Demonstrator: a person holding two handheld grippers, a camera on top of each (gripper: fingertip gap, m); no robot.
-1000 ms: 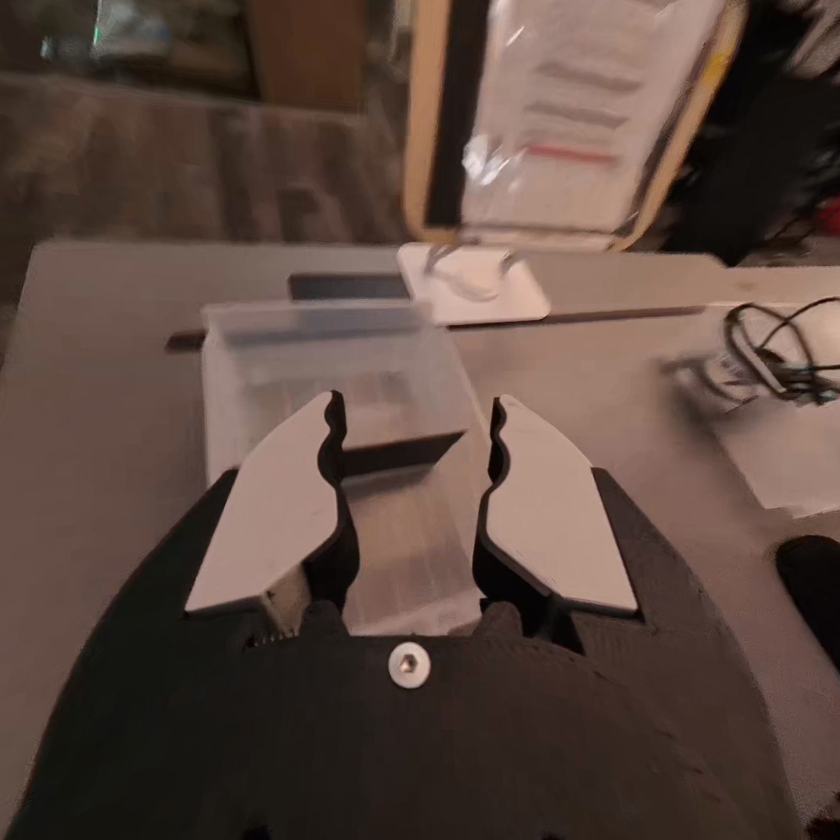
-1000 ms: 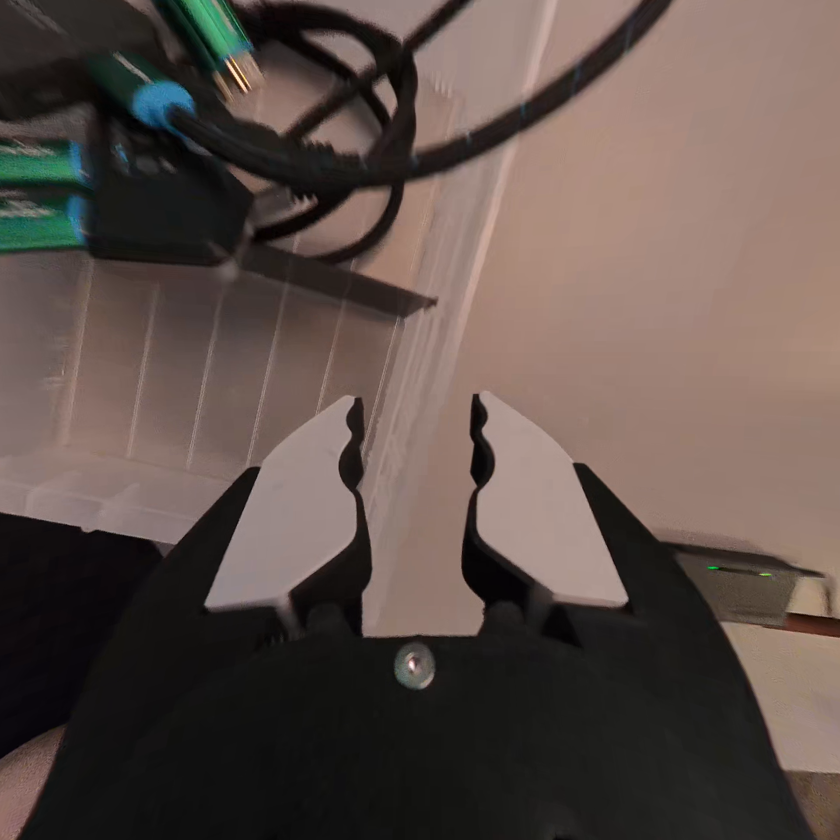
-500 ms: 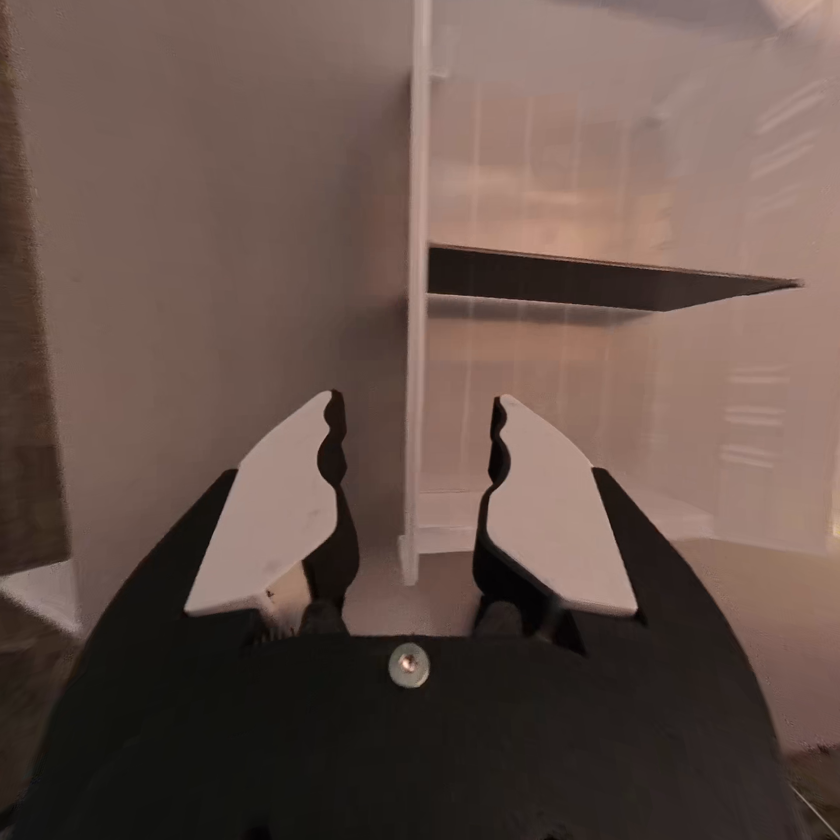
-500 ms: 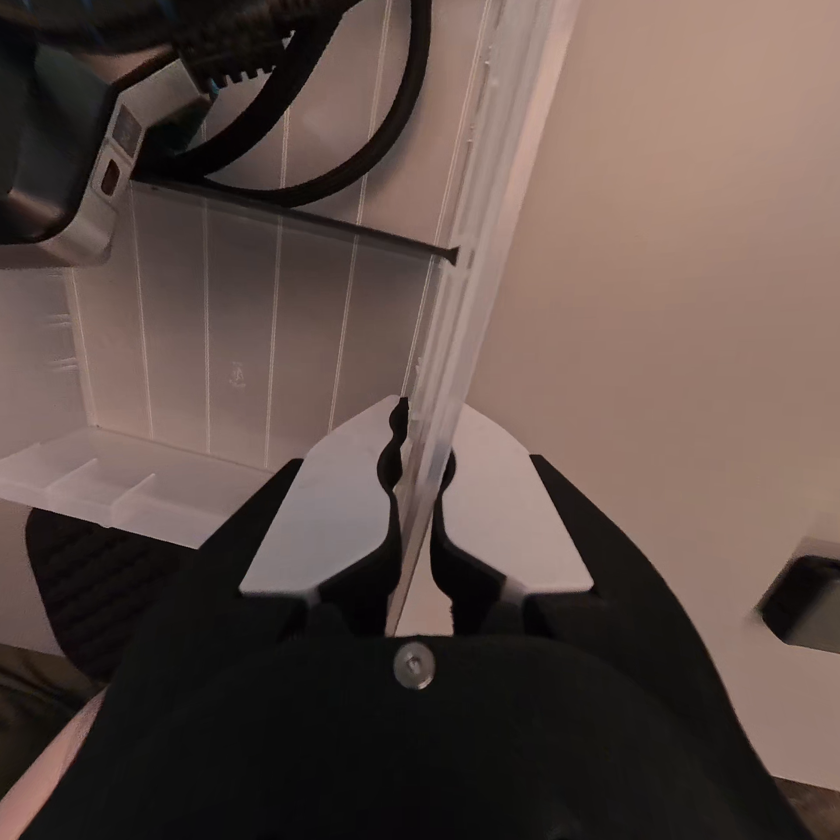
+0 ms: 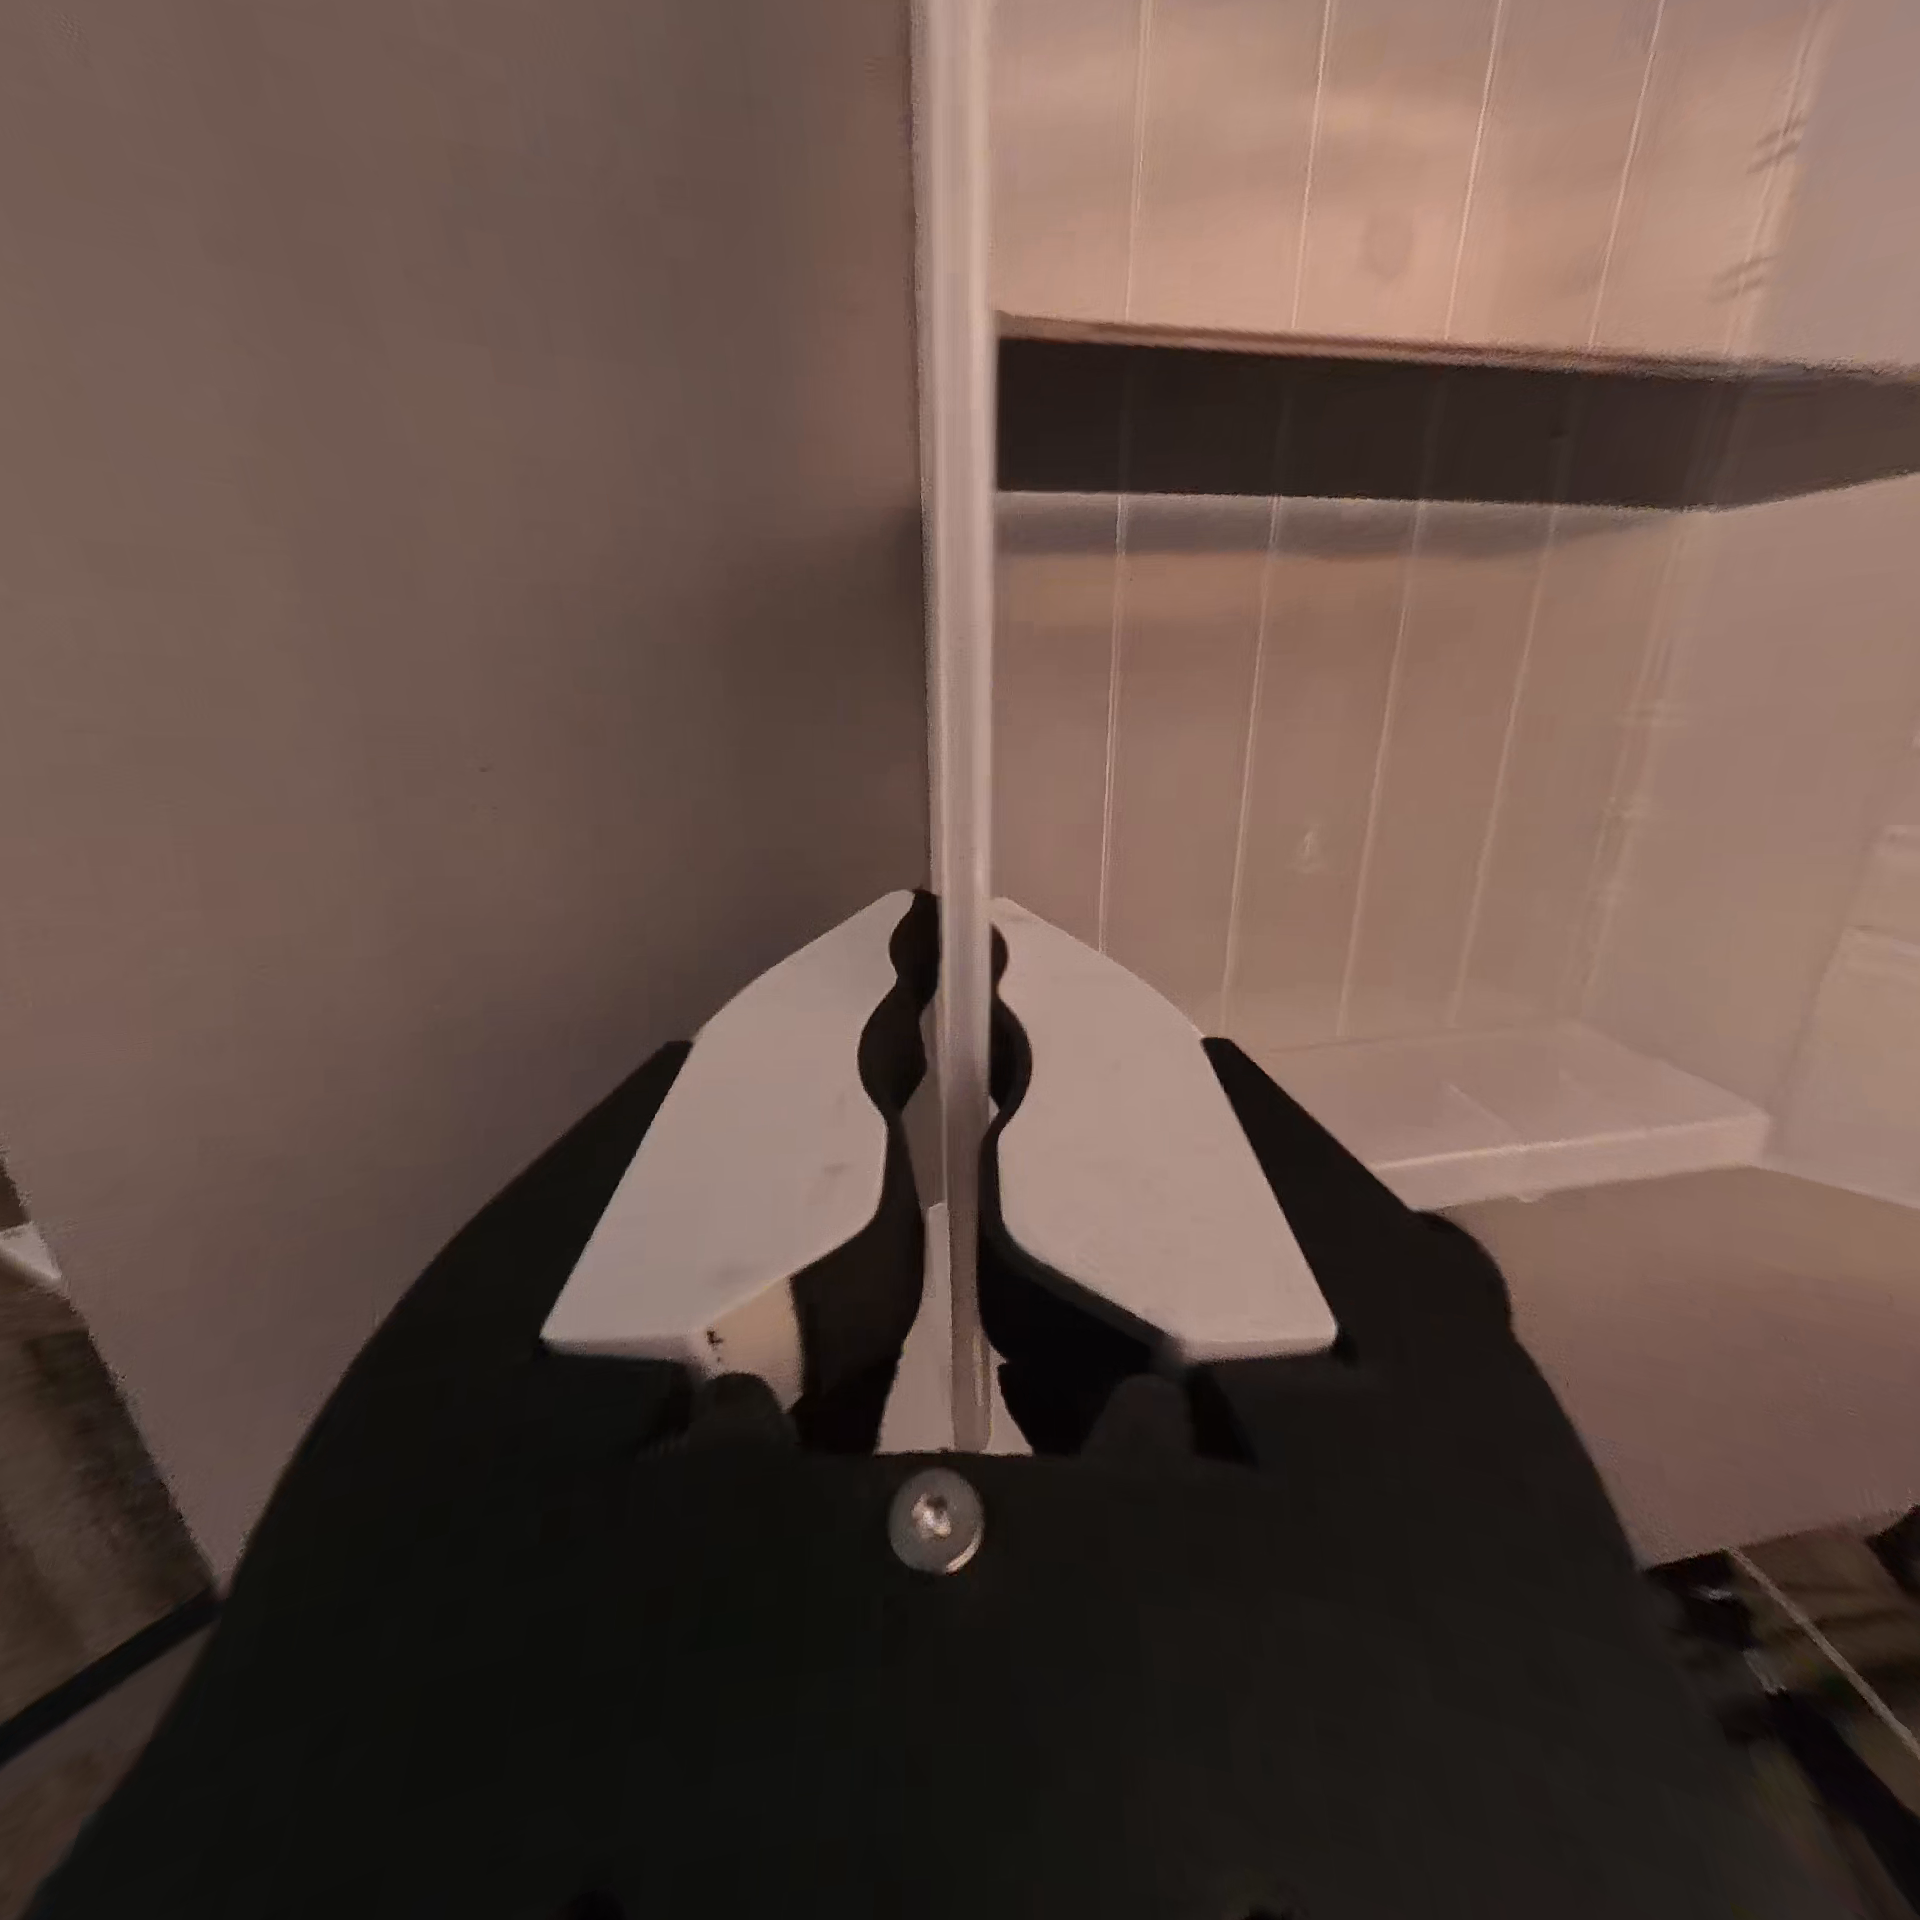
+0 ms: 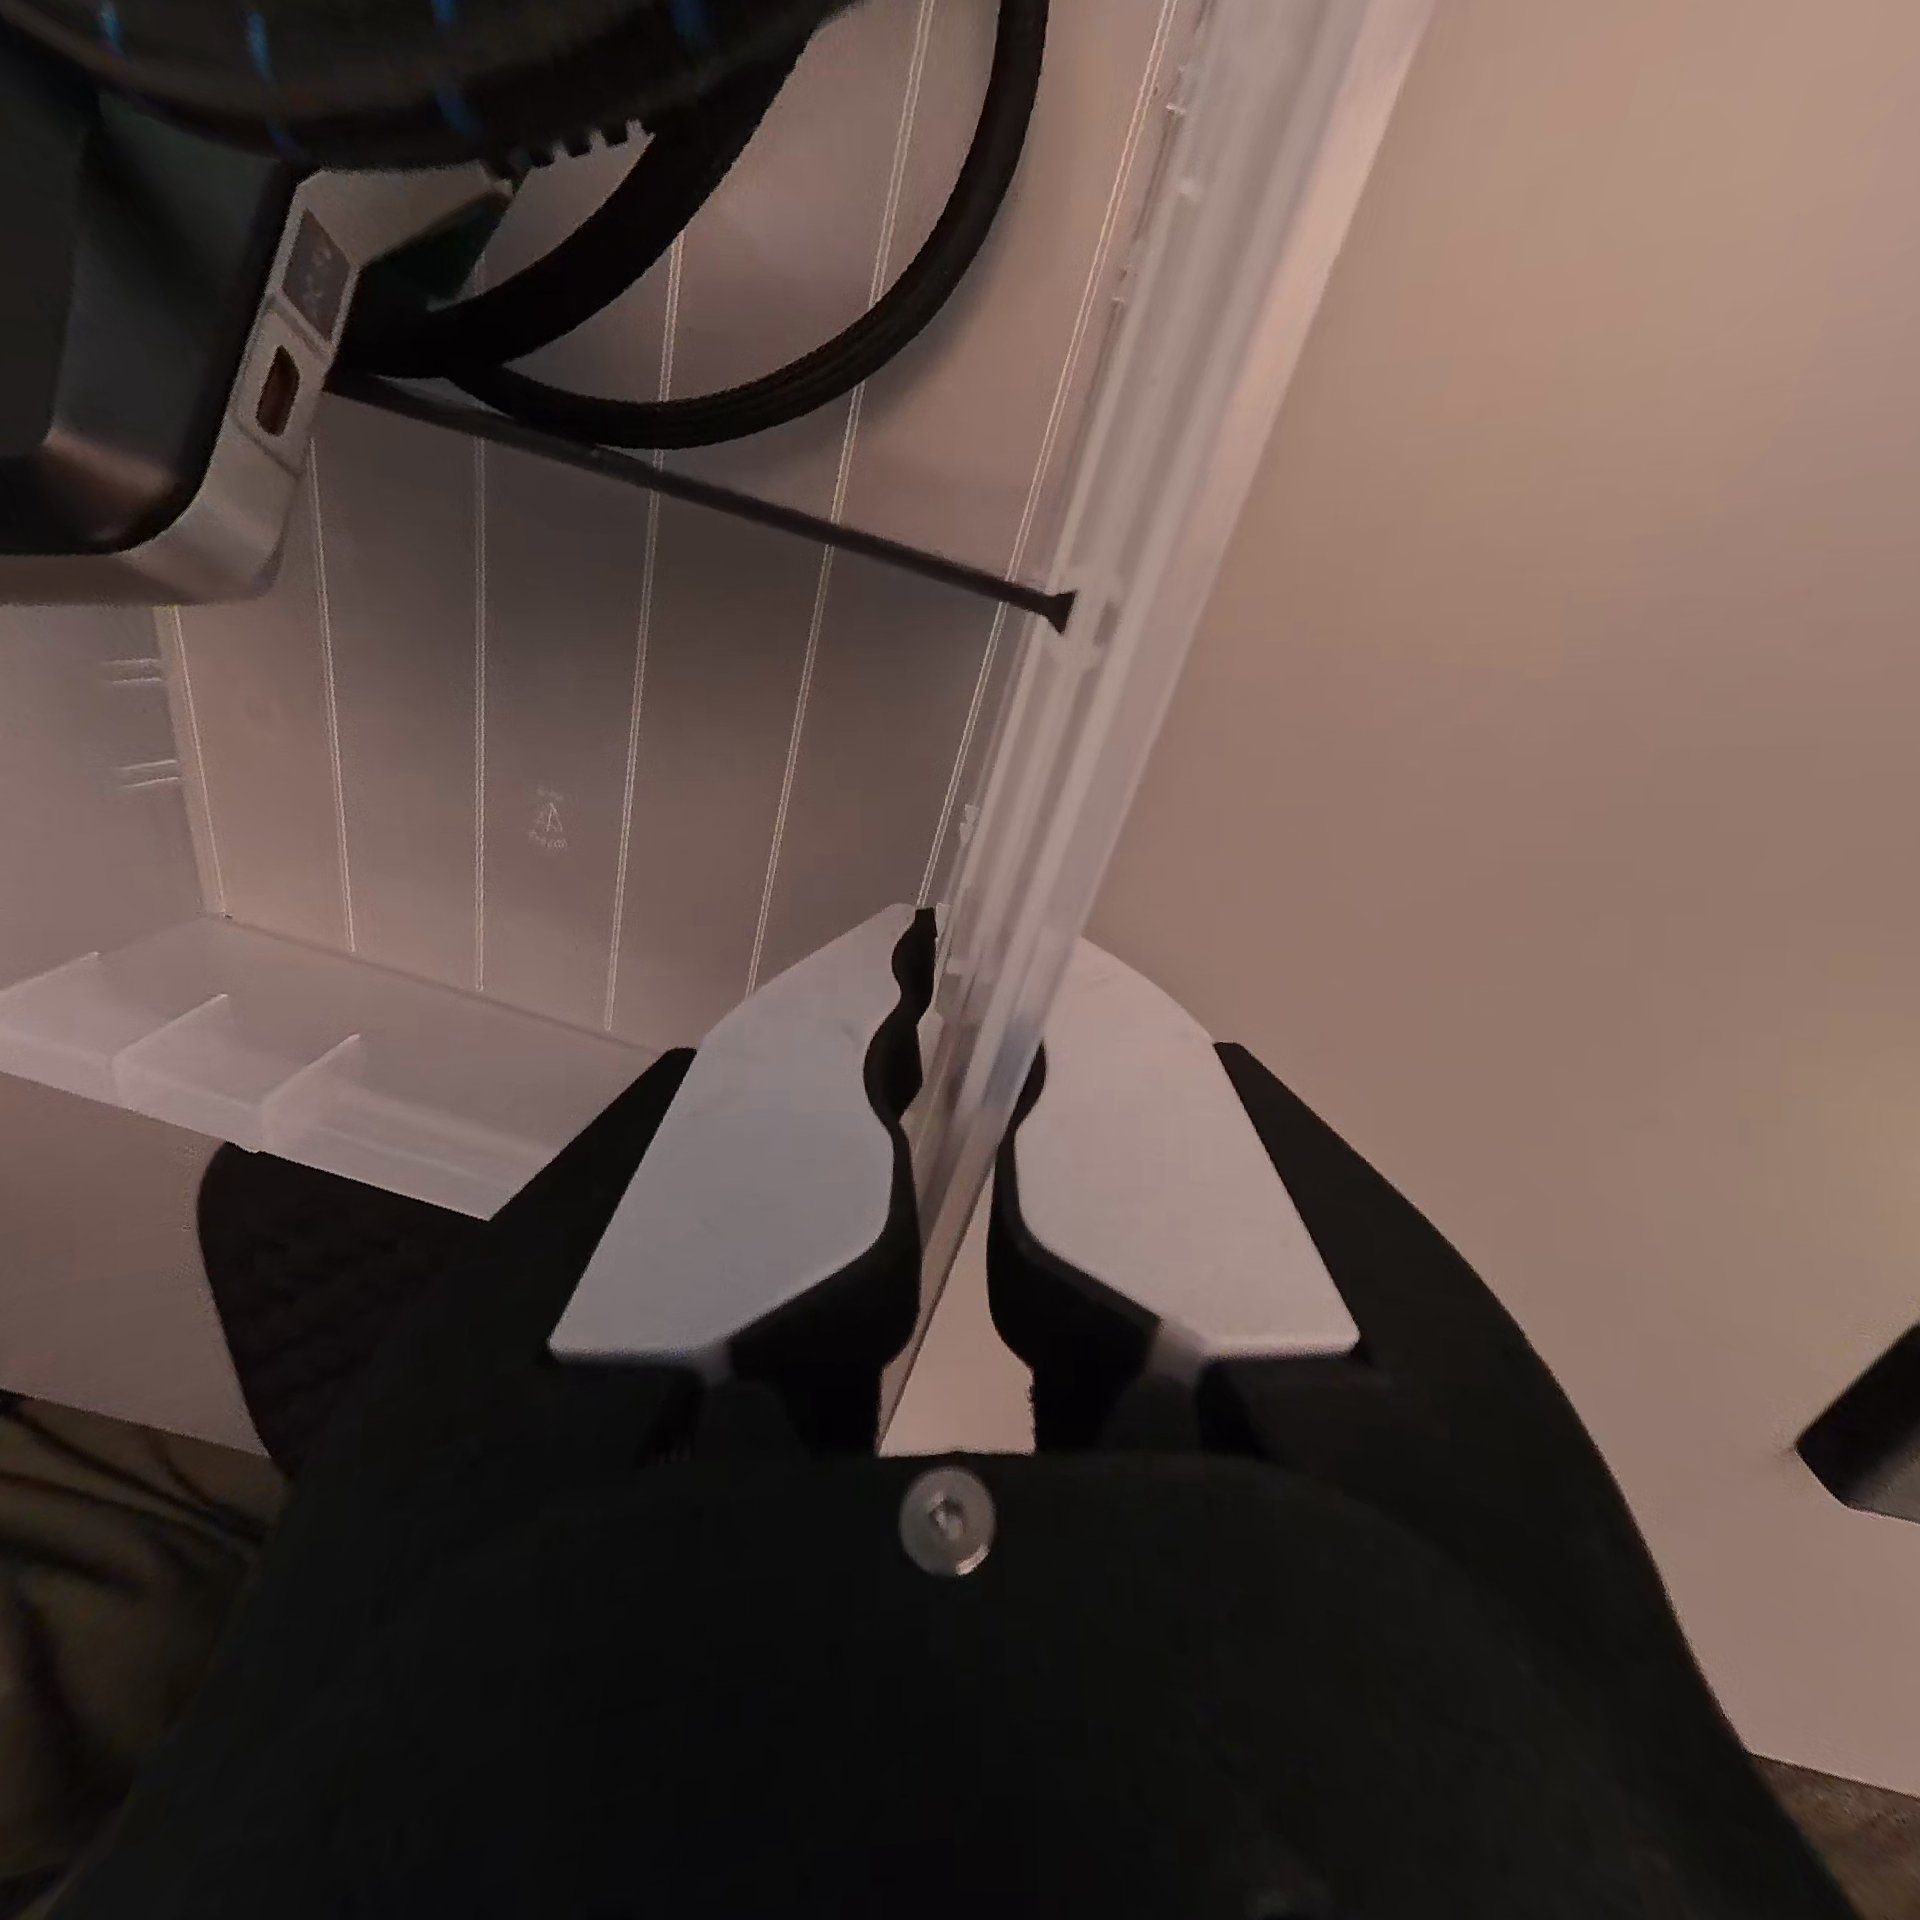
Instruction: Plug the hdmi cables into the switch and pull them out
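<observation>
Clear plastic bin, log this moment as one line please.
left gripper: shut on clear plastic bin left wall | right gripper: shut on its right wall | switch and black cables inside bin | nothing plugged yet

the clear ribbed plastic box (image 6: pixel 644 790) is looking smooth and glossy; the black braided cable (image 6: pixel 831 374) is appearing rough, woven.

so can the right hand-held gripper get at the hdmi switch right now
Probably not: the right hand-held gripper is shut on the clear bin's wall; the switch lies inside the bin, up-left, under black cables.
</observation>
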